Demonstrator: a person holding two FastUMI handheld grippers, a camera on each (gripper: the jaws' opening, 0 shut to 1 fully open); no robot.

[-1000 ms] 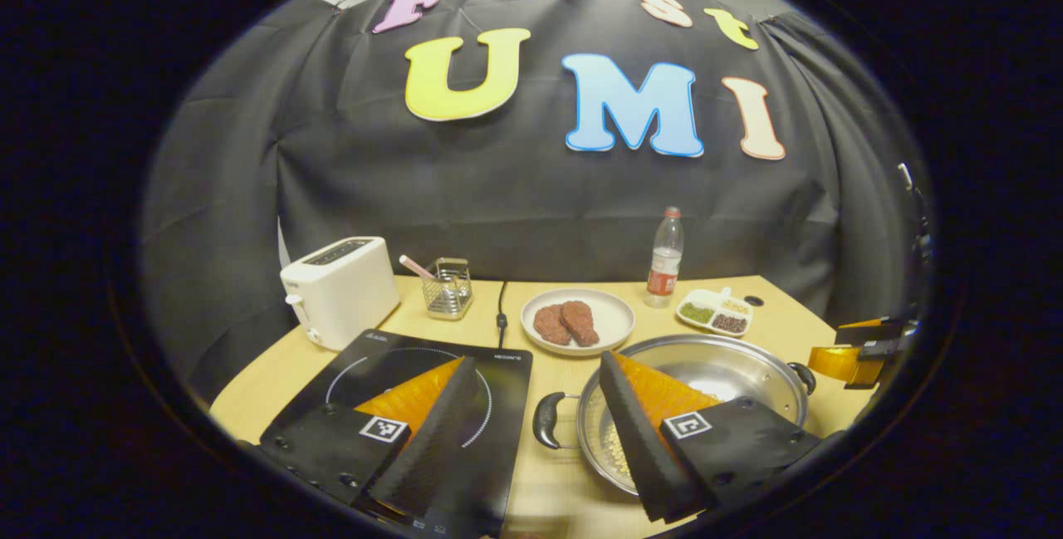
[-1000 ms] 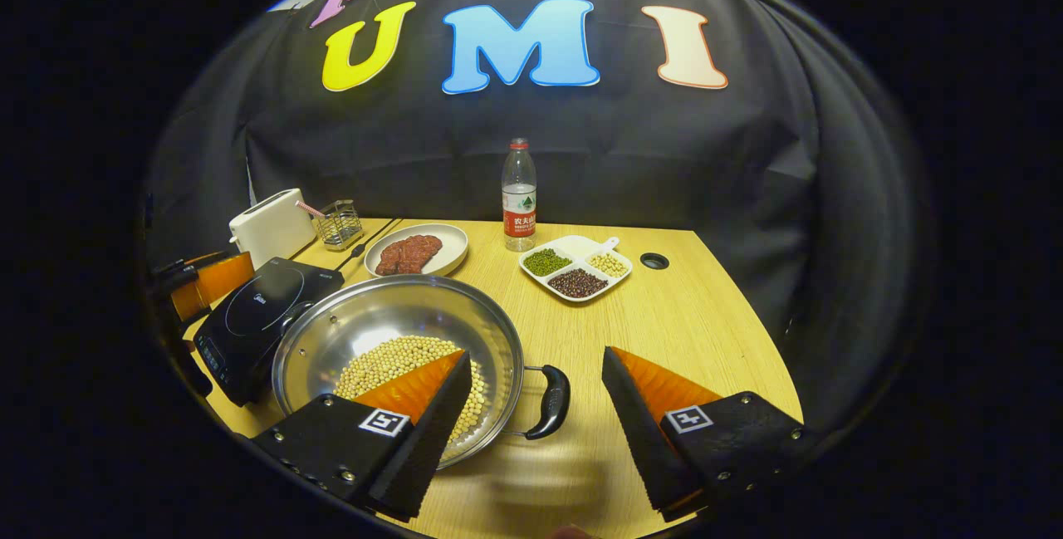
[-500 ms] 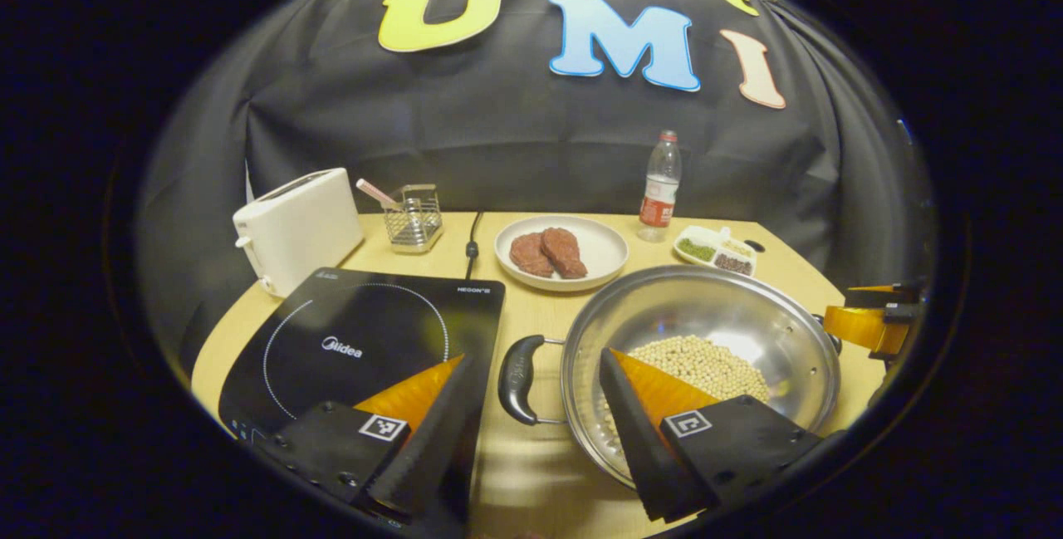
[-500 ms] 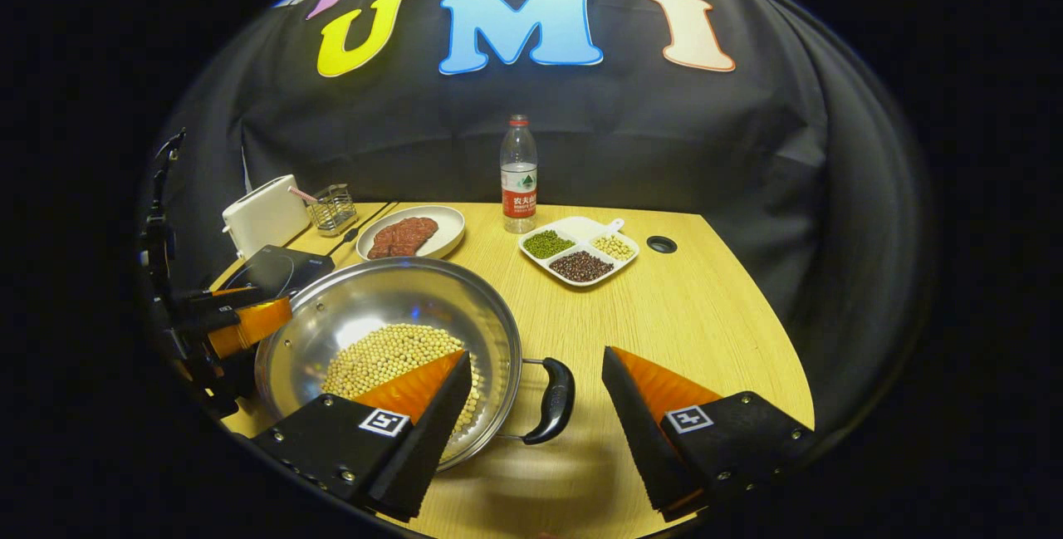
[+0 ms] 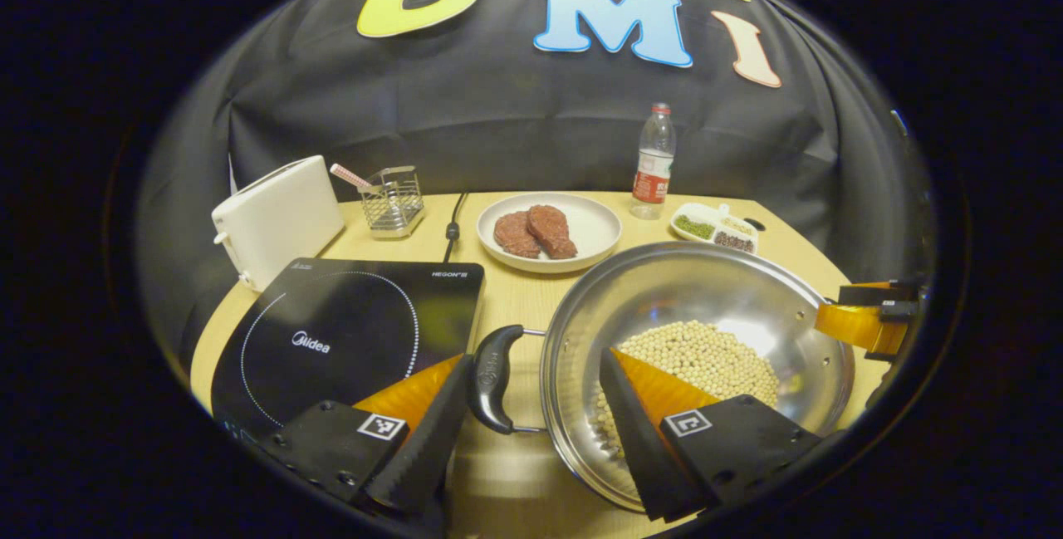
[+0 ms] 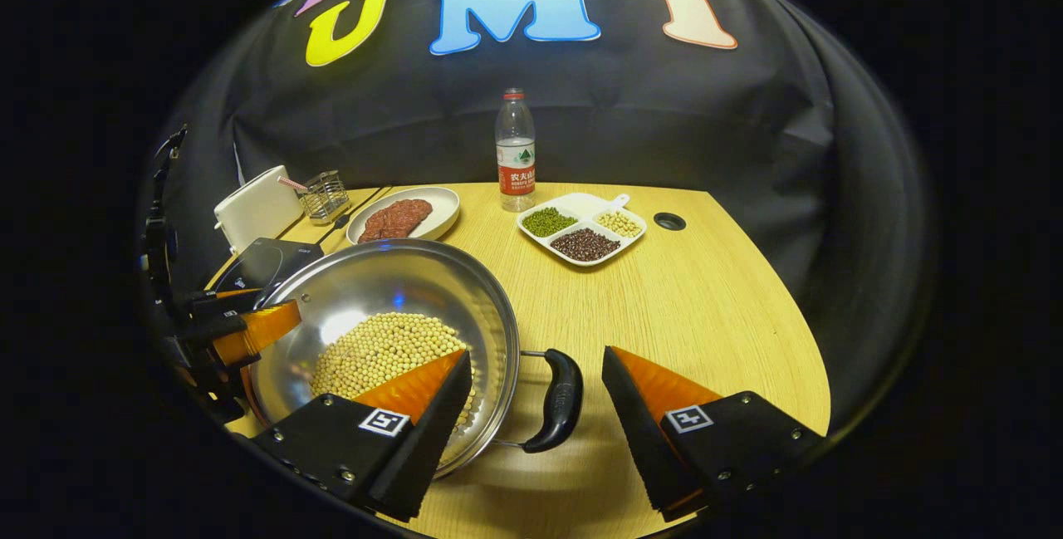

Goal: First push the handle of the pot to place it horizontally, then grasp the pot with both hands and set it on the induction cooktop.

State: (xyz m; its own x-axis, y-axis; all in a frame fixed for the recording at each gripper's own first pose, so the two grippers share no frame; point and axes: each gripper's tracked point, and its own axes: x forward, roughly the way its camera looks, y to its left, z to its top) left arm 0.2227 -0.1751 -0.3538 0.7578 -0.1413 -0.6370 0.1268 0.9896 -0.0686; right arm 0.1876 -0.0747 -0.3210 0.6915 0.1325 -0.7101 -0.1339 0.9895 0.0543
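Observation:
A wide steel pot (image 5: 664, 290) (image 6: 390, 281) holding pale beans (image 5: 706, 356) stands on the wooden table. Each side carries a black loop handle. My left gripper (image 5: 531, 431) is open, its fingers straddling the pot's left handle (image 5: 492, 379), with one finger over the beans. My right gripper (image 6: 531, 431) is open too, with the pot's right handle (image 6: 558, 399) between its fingers and apart from both. The black induction cooktop (image 5: 349, 331) (image 6: 257, 261) lies flat just left of the pot. The right gripper shows at the far side of the pot in the left gripper view, and the left gripper likewise in the right gripper view.
Behind the pot sit a white plate of meat (image 5: 550, 232) (image 6: 404, 215), a water bottle (image 5: 653, 161) (image 6: 516, 150) and a divided dish of beans (image 5: 714, 226) (image 6: 583, 229). A white toaster (image 5: 276, 219) and wire holder (image 5: 390, 200) stand at the back left. A cable hole (image 6: 669, 221) marks the table.
Both grippers have moved forward and lower, so the pot and its handles loom larger. The handles now lie deeper between the open fingers. The pot itself has not visibly shifted.

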